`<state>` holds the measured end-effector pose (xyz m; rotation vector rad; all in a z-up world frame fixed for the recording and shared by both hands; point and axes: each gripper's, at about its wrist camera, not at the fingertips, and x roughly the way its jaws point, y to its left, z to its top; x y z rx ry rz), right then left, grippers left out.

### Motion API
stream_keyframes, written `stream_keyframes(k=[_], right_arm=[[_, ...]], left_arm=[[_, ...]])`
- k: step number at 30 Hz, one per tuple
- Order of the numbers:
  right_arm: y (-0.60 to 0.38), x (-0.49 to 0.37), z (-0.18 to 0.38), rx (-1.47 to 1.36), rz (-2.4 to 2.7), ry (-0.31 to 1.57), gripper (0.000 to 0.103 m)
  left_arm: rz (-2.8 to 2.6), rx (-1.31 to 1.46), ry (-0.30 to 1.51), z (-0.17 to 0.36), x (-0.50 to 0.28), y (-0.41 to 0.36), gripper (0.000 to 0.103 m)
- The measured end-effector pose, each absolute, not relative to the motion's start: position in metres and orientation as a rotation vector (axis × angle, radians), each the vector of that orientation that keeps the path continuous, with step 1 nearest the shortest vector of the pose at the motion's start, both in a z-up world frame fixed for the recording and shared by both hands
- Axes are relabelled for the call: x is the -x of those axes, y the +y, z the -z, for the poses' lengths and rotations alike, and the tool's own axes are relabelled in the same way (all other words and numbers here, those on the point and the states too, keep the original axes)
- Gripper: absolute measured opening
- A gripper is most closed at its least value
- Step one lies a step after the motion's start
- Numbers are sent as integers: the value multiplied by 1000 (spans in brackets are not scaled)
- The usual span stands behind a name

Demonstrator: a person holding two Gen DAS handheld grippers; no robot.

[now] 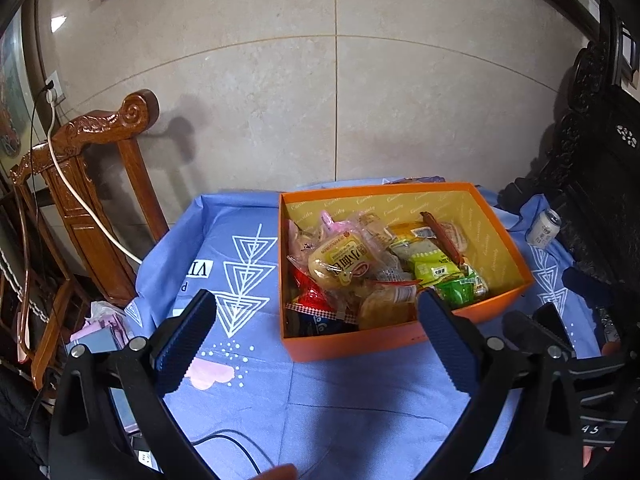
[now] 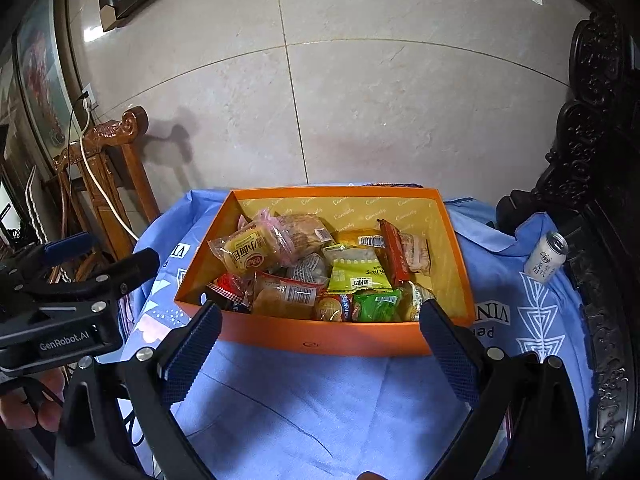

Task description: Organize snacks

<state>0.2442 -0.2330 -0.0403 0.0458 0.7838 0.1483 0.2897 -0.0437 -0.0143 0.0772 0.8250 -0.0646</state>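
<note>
An orange box (image 1: pixel 360 346) (image 2: pixel 320 344) stands on a blue cloth, filled with several wrapped snacks. Among them are a yellow bread packet (image 1: pixel 340 258) (image 2: pixel 244 254), green packets (image 1: pixel 456 290) (image 2: pixel 376 306) and a red bar (image 2: pixel 394 252). My left gripper (image 1: pixel 316 340) hovers open in front of the box, nothing between its fingers. My right gripper (image 2: pixel 320 346) is open too, just short of the box's near wall. In the right wrist view the left gripper (image 2: pixel 104 256) shows at the left edge, held by a hand (image 2: pixel 32 404).
A white drink can (image 1: pixel 544 228) (image 2: pixel 546 258) stands on the blue cloth (image 2: pixel 320 408) right of the box. A carved wooden chair (image 1: pixel 92 184) with a white cable is at the left. Dark carved furniture (image 2: pixel 600 208) borders the right. Tiled wall behind.
</note>
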Motion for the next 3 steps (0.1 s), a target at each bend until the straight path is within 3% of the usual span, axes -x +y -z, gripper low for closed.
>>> stream_keyframes(k=[3], right_arm=[[-233,-244,40,-48,-146,786,100]], left_arm=[[54,-74,825,15,-290,-42,99]])
